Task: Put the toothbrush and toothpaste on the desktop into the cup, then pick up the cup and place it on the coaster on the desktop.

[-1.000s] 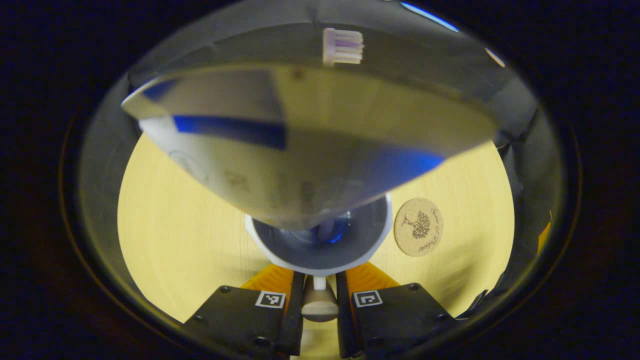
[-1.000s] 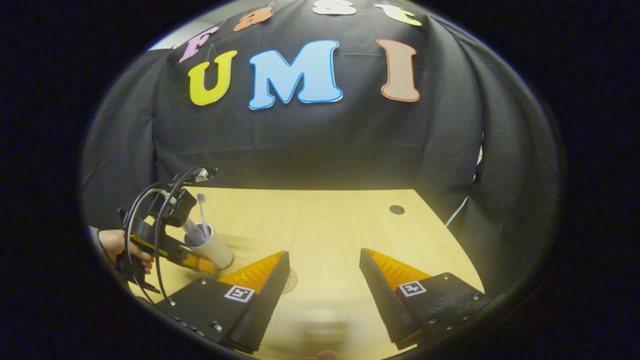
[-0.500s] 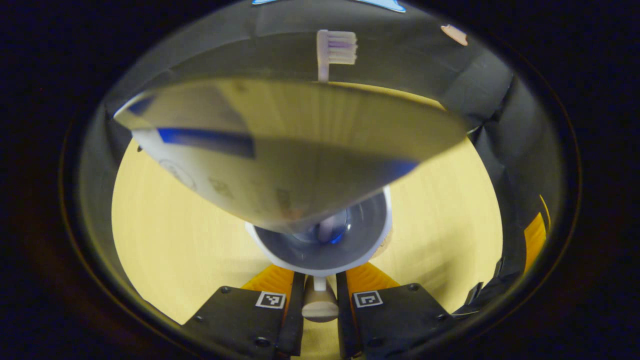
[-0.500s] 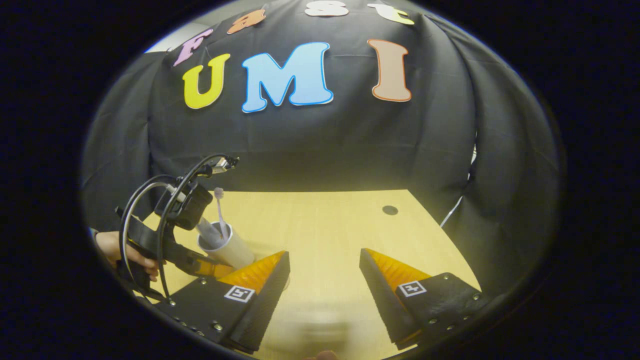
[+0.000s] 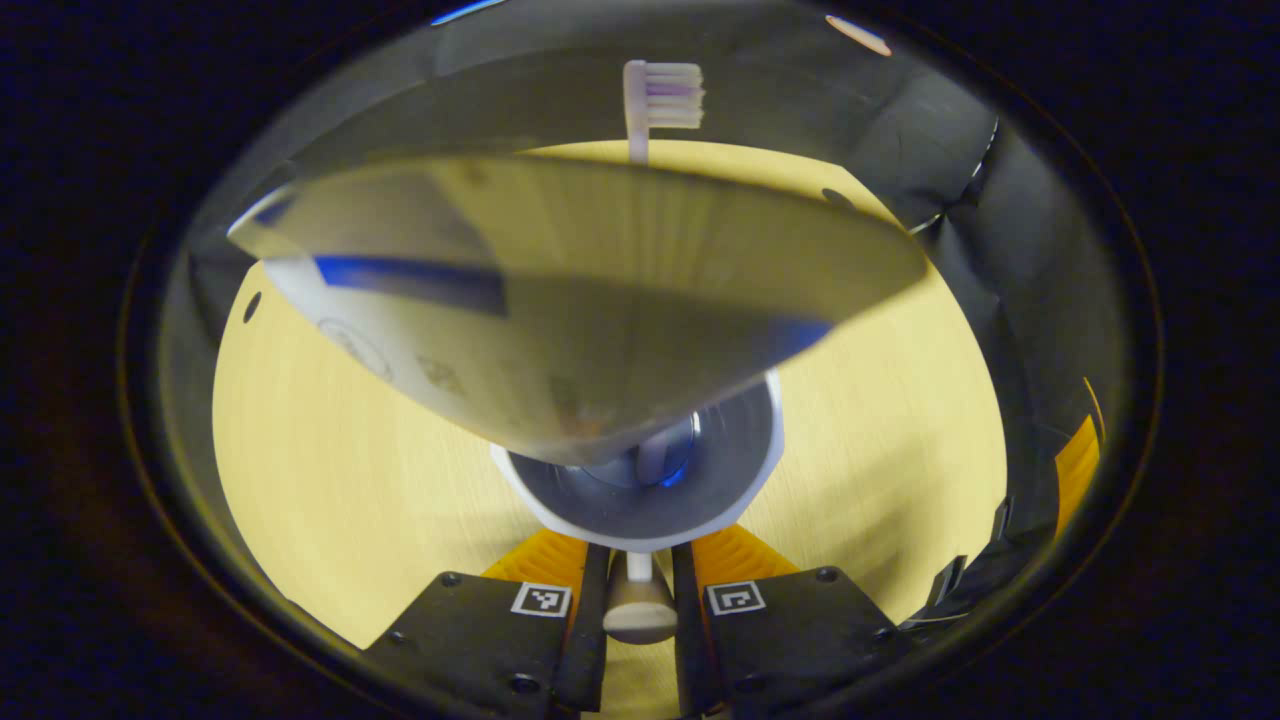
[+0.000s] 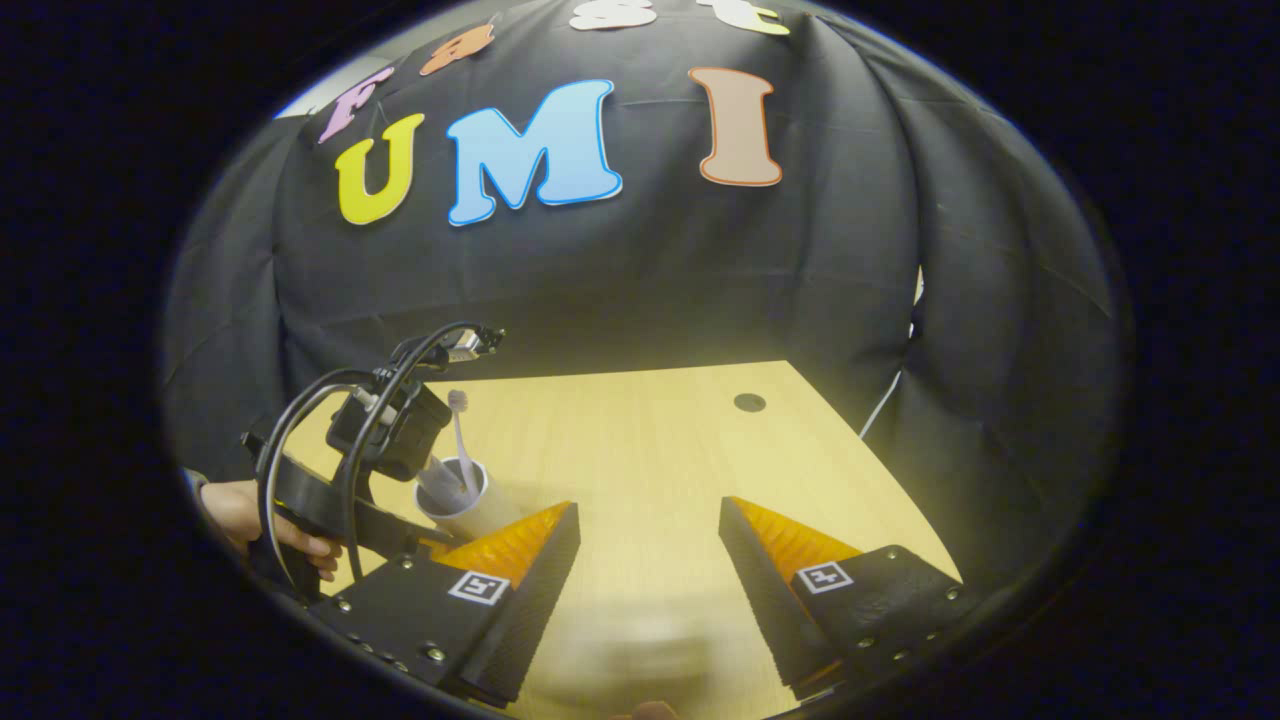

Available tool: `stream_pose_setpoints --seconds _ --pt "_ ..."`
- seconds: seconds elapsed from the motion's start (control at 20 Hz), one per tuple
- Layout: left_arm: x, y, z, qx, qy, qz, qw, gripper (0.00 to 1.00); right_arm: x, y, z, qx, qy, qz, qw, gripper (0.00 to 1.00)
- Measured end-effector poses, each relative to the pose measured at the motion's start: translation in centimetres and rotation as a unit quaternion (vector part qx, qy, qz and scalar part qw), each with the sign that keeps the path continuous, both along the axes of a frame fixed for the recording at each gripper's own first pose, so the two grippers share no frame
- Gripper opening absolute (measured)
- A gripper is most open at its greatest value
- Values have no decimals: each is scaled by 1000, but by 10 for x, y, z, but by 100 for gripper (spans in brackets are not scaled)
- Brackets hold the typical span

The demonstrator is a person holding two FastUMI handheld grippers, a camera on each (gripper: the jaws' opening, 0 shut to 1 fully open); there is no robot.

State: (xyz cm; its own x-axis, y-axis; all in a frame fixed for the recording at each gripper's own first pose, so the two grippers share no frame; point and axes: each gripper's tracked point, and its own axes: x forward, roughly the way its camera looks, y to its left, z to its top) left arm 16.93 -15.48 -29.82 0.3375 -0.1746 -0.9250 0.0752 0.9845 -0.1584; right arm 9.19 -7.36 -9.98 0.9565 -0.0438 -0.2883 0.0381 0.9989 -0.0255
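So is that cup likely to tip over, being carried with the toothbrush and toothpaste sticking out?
Possibly top-heavy: the toothpaste tube and toothbrush rise well above the cup rim. The left gripper seems to pinch only its handle, so it may swing. It looks like light plastic, probably not fragile.

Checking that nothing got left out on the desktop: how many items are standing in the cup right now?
2. The toothbrush stands bristles-up at the far side of the cup; the toothpaste leans toward the left claw, which grips the cup's rim. Anything smaller inside could be hidden.
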Motion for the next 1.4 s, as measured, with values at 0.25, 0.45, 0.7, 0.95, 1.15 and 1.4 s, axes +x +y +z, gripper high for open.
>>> stream_pose_setpoints --seconds 0.25,0.45,0.7,0.95,1.15,1.4 --pt "0 -2 -4 11 8 -5 1000 35 0 -9 -1 7 2 -5 1000 88" --pt "-1 -2 -5 16 12 -9 1000 36 -1 -8 0 9 2 0 1000 89" --pt "-9 -3 14 11 -8 -4 1000 43 -9 -7 8 7 -5 11 1000 89" --pt "-34 5 48 -18 -53 26 998 79 -20 8 19 3 -17 44 999 88" --pt "-57 29 92 -18 -128 68 989 87 -26 22 30 -2 -31 70 997 89" --pt "-90 60 146 -25 -230 116 966 90 -38 28 47 -7 -58 74 996 88"
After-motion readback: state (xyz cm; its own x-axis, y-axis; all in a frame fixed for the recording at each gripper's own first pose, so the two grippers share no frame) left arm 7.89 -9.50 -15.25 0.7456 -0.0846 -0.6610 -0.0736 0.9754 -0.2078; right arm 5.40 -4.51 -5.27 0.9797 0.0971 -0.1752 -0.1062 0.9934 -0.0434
